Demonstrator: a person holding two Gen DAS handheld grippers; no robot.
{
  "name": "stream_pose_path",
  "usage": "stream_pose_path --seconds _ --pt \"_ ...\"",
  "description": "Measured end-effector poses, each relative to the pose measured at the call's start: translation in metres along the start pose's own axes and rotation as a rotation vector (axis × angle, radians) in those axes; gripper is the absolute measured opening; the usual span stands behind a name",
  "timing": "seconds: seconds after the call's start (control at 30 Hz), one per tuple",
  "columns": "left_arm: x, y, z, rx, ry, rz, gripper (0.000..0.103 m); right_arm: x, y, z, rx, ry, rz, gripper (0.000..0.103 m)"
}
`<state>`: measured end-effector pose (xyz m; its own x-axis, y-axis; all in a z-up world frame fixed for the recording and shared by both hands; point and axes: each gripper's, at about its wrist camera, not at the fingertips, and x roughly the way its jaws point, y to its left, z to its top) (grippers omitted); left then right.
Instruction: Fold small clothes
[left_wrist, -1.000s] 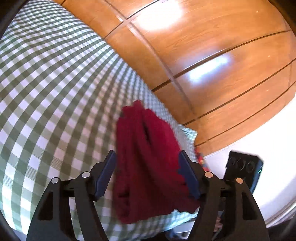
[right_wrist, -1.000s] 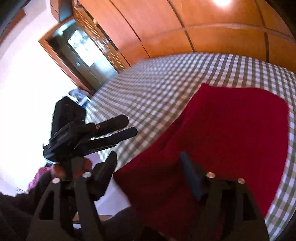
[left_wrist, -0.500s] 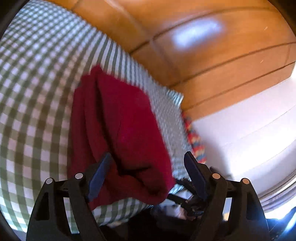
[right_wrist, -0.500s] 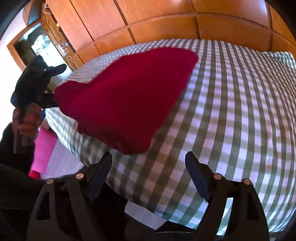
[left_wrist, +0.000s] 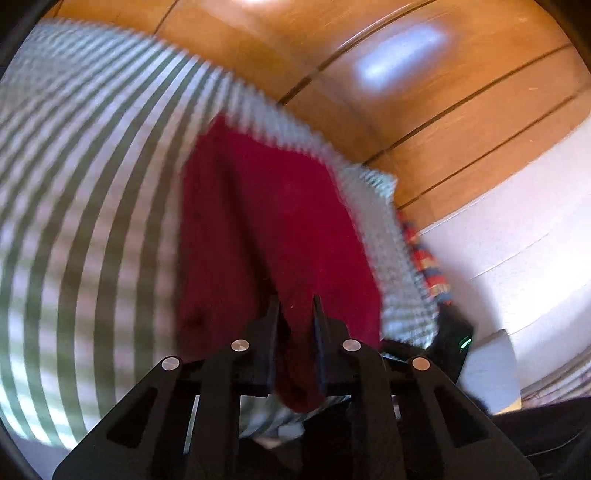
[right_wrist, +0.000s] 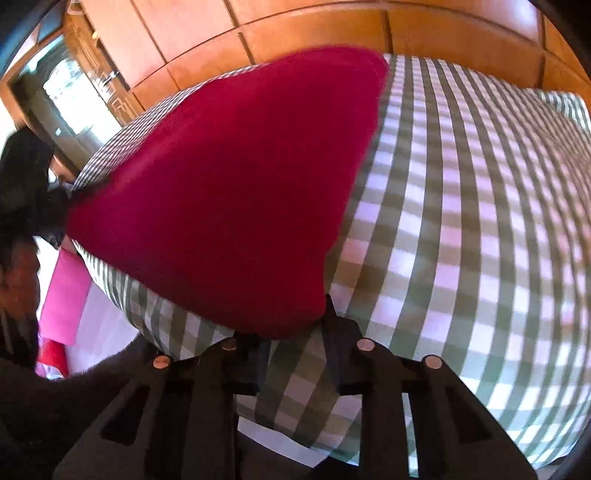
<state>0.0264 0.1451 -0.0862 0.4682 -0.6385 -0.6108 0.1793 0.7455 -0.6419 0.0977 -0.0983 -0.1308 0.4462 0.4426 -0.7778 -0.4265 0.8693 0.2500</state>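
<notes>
Left wrist view: left gripper (left_wrist: 295, 306) fingers closing, near edge of red garment (left_wrist: 266, 221) pinched between them. Garment lies on green checked bed (left_wrist: 92, 184). Right gripper (right_wrist: 291, 321) fingers closing on garment's near corner (right_wrist: 229, 184), some checked sheet bunched in too.

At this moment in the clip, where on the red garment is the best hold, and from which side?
The near corners of the red garment, from the bed's near edge. It lies flat on the checked sheet, corners at that edge. The left claw is closing with red cloth between its jaws; the right claw is closing at the other corner.
</notes>
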Motion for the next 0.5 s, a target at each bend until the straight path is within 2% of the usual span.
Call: stream_pose_path --seconds 0.03,0.07,0.13,0.2,0.27,0.3,0.4,0.5 --pt "0.007 0.006 -0.006 -0.005 0.017 0.030 0.015 0.001 0.003 0.001 -0.018 0.001 -0.010 0.024" --pt "0.012 0.015 -0.011 -0.031 0.017 0.025 0.015 0.001 0.005 0.001 -0.037 0.001 -0.021 0.024" --pt "0.008 0.018 -0.009 -0.065 -0.010 -0.030 0.017 0.008 0.014 0.003 -0.062 0.000 -0.030 0.028" --pt "-0.006 0.016 0.000 -0.068 -0.071 -0.093 0.029 0.013 0.019 0.003 -0.072 0.005 -0.016 0.039" --pt "-0.016 0.016 0.010 -0.080 -0.105 -0.133 0.060 0.008 0.022 -0.002 -0.114 0.012 -0.020 0.067" --pt "-0.018 0.017 0.015 -0.089 -0.119 -0.146 0.063 -0.005 0.017 -0.008 -0.135 0.008 -0.027 0.070" --pt "-0.019 0.019 0.033 -0.100 -0.137 -0.153 0.064 -0.032 0.005 -0.017 -0.169 -0.006 -0.035 0.073" --pt "-0.004 0.021 0.051 -0.100 -0.111 -0.139 0.064 -0.052 -0.010 -0.012 -0.145 -0.051 -0.062 0.075"
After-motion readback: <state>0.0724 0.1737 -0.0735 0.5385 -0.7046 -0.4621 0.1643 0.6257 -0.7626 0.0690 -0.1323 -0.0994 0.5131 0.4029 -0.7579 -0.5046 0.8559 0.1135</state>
